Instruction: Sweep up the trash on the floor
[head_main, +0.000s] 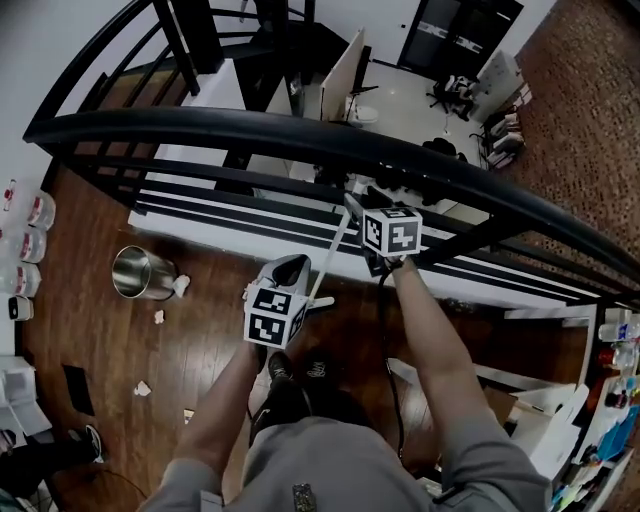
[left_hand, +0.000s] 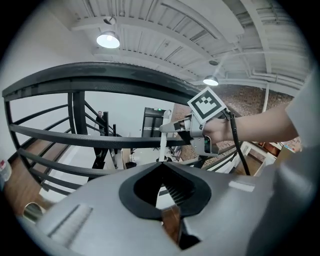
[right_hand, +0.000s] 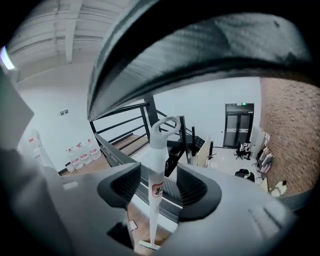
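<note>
A white long handle (head_main: 329, 252) with a loop at its top leans by the black railing; its lower end is hidden behind my left gripper. My right gripper (head_main: 358, 203) is open, and in the right gripper view the handle (right_hand: 159, 145) stands between the spread jaws of the right gripper (right_hand: 157, 169) without the pads pressing it. My left gripper (head_main: 293, 264) sits lower and to the left, and in its own view the left gripper (left_hand: 161, 167) is shut on nothing. Small crumpled paper scraps (head_main: 158, 316) lie on the wooden floor, another scrap (head_main: 143, 388) nearer me.
A curved black railing (head_main: 300, 135) runs across in front of me, with a lower office floor beyond it. A shiny metal bin (head_main: 140, 272) stands on the floor at left, paper (head_main: 181, 286) beside it. Water bottles (head_main: 30, 245) line the left wall. Shelves (head_main: 610, 400) stand at right.
</note>
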